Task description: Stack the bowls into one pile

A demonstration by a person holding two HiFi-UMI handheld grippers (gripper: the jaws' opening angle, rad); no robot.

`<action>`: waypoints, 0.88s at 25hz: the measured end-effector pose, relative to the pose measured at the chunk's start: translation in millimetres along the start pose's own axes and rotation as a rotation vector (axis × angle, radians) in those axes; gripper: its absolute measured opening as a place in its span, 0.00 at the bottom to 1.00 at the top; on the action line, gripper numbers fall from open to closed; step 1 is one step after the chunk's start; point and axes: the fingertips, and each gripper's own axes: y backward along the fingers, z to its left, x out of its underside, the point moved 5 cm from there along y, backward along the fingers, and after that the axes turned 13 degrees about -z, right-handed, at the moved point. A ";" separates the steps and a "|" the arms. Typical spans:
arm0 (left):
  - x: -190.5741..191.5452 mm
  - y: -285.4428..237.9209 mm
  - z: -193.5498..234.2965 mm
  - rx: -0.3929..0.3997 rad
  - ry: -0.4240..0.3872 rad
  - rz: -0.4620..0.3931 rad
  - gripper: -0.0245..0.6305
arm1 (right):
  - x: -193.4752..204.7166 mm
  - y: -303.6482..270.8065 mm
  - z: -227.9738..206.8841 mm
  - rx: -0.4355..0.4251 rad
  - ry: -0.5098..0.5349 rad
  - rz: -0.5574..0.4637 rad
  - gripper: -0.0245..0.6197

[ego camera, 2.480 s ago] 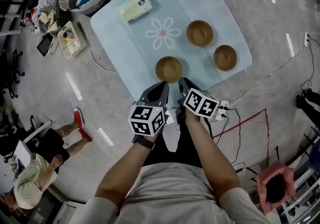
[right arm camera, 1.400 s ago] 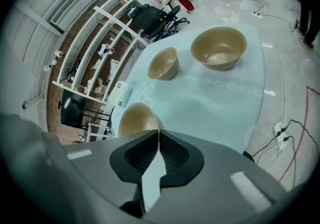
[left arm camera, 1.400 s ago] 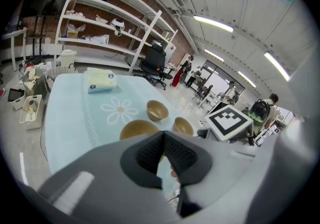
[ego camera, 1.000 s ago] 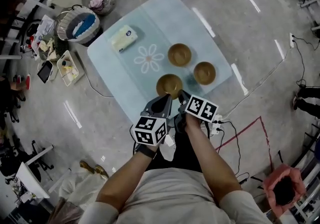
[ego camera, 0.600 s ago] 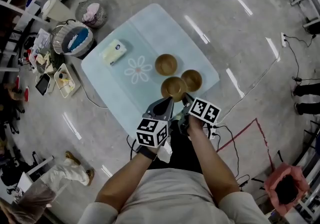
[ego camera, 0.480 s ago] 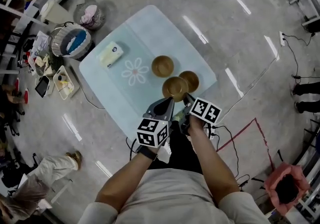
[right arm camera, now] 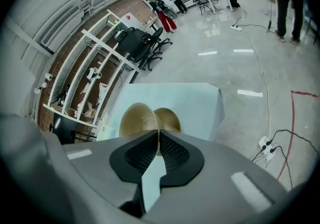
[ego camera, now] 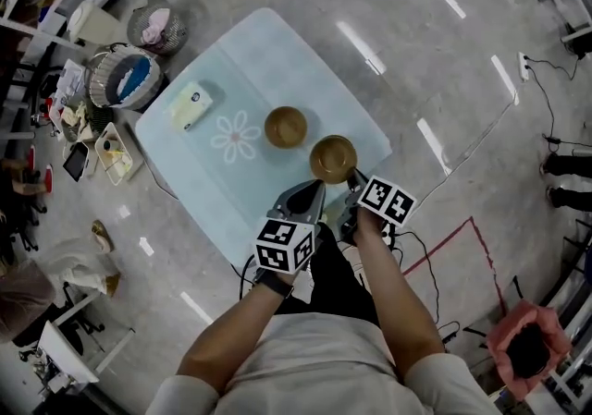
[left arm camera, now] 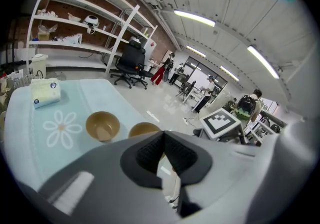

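Observation:
Two brown bowls show on the light blue table (ego camera: 268, 53) in the head view. One bowl (ego camera: 286, 127) stands alone near the flower print. The other bowl (ego camera: 333, 159) sits by the table's near right edge, and my right gripper (ego camera: 352, 180) is shut on its near rim. It covers the spot where a third bowl stood; that bowl is hidden. In the right gripper view the held bowl (right arm camera: 136, 117) fills the space ahead of the right gripper (right arm camera: 159, 140). My left gripper (ego camera: 310, 188) hangs shut and empty just left, off the table edge; the left gripper (left arm camera: 162, 139) faces both bowls (left arm camera: 102, 125).
A tissue pack (ego camera: 191, 103) lies at the table's left part, past the flower print (ego camera: 235, 138). Baskets (ego camera: 120, 78) and a tray of small items (ego camera: 118, 150) stand on the floor to the left. A power strip cable (ego camera: 435, 191) and red tape (ego camera: 449, 238) run at the right.
The right gripper took the front bowl by its rim and carried it right. It now sits over the right-hand bowl. The left gripper stayed shut beside it.

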 end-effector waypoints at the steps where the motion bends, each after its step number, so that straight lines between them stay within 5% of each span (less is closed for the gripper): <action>1: 0.6 -2.9 -1.0 -0.003 0.002 0.003 0.05 | -2.1 -1.9 -2.6 0.003 0.003 0.003 0.07; 10: 8.5 -20.0 1.8 -0.036 0.017 0.023 0.05 | -4.5 -20.4 -18.5 0.017 0.030 0.048 0.08; 22: 15.6 -28.1 11.4 -0.042 0.028 0.038 0.05 | -2.8 -28.8 -20.6 0.070 0.311 0.055 0.12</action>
